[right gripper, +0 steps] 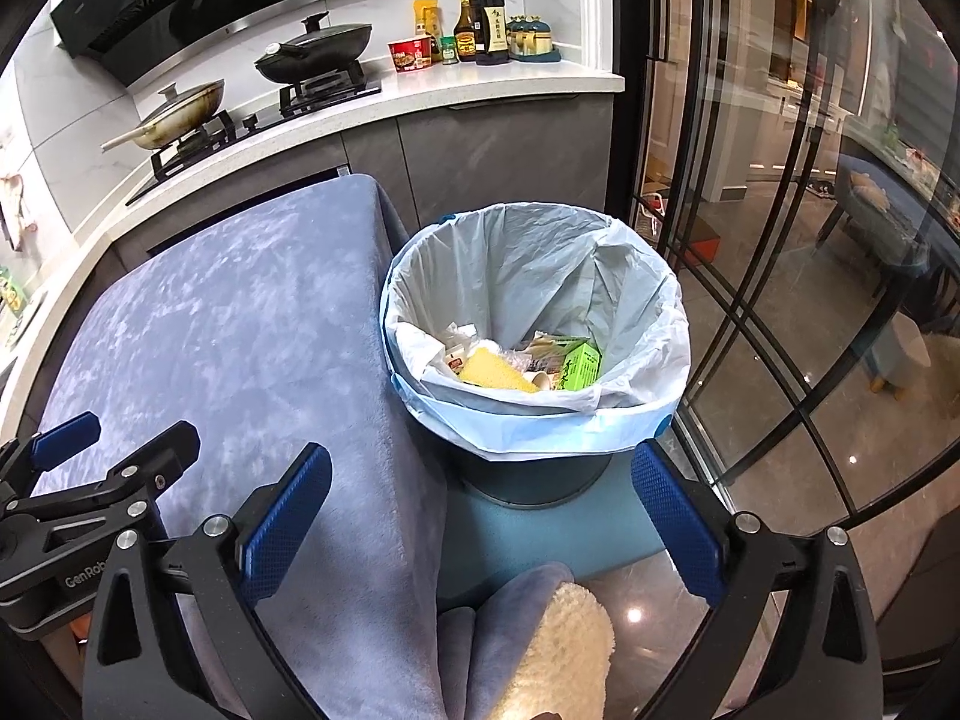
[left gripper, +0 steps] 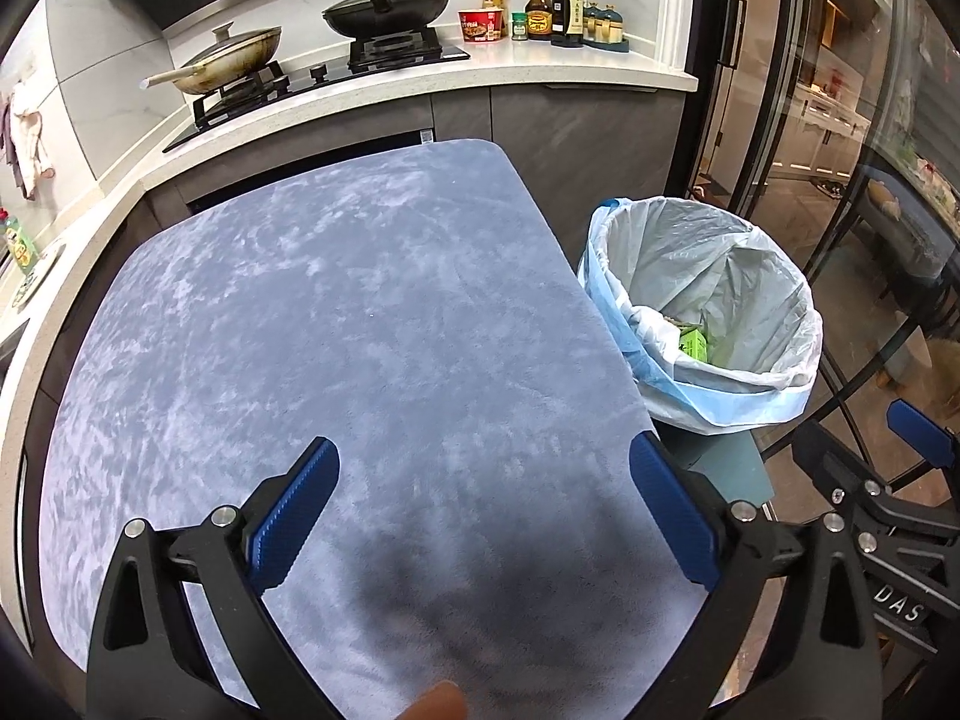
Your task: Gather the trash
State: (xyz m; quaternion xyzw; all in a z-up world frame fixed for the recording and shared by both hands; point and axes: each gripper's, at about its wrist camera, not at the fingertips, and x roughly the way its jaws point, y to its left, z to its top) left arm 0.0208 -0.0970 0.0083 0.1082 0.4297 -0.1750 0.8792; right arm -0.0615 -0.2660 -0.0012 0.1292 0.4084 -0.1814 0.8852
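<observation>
One round dark bin lined with a pale blue plastic bag (right gripper: pixel 534 324) stands just beside the right edge of the counter covered in mottled blue-grey cloth (left gripper: pixel 336 324). Inside lies the trash: one green carton (right gripper: pixel 579 366), one yellow sponge-like piece (right gripper: pixel 495 372) and several crumpled wrappers. The left gripper (left gripper: pixel 483 510) hovers over the cloth with its two blue-padded fingers spread wide, holding nothing. The right gripper (right gripper: pixel 480 510) is equally wide and empty, near the bin. Behind, two lidded pans (left gripper: pixel 384 9) sit on one black stove.
</observation>
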